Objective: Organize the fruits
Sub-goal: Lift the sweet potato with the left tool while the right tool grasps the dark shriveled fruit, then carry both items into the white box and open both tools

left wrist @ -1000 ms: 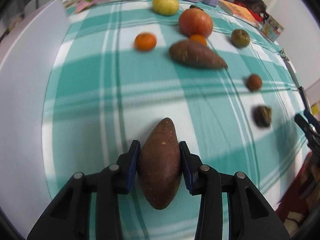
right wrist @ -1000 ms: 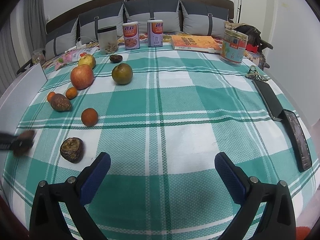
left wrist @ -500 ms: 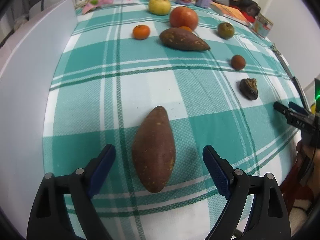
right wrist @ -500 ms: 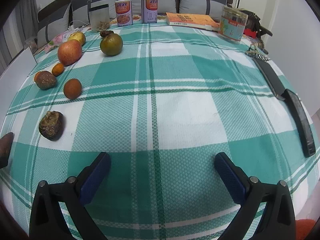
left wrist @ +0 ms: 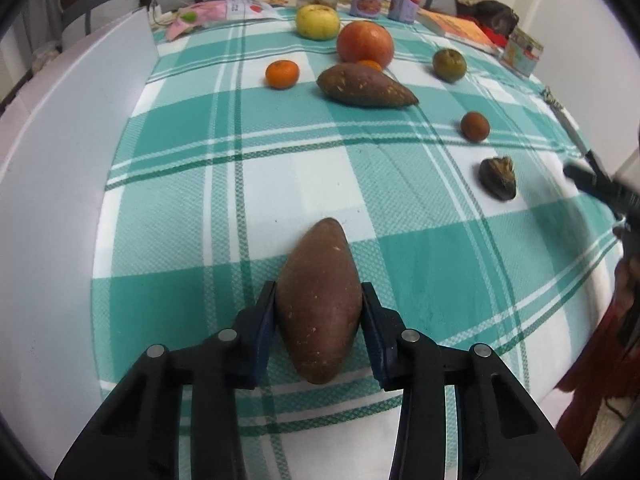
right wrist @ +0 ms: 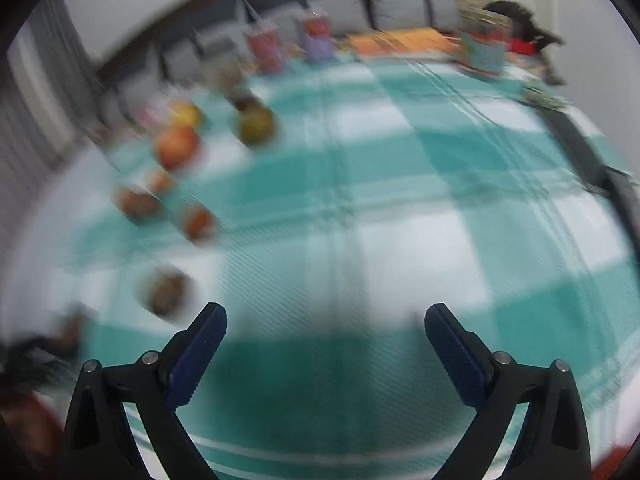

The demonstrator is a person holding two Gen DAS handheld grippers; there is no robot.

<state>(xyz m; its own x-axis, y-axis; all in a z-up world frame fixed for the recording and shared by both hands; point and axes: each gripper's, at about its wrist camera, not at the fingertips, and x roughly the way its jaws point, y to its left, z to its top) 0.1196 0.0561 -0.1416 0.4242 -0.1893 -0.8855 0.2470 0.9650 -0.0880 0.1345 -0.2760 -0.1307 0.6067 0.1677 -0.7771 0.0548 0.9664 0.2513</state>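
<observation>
Near sweet potato [left wrist: 320,304]: lying on the green checked cloth [left wrist: 400,184], narrow tip pointing away, gripped at its thick middle.
Left hand-held gripper [left wrist: 319,320]: half a second ago it stood wide around the potato; its jaws have just closed and both pads now press its sides.
Right hand-held gripper [right wrist: 326,344]: spread wide, narrowed slightly, nothing between; view badly blurred, apparently swinging.
Others: second sweet potato [left wrist: 366,86], tangerine [left wrist: 282,74], apple [left wrist: 365,43] well beyond.

Both wrist cameras look steeply down, close over the shared checked tablecloth [left wrist: 360,184].
</observation>
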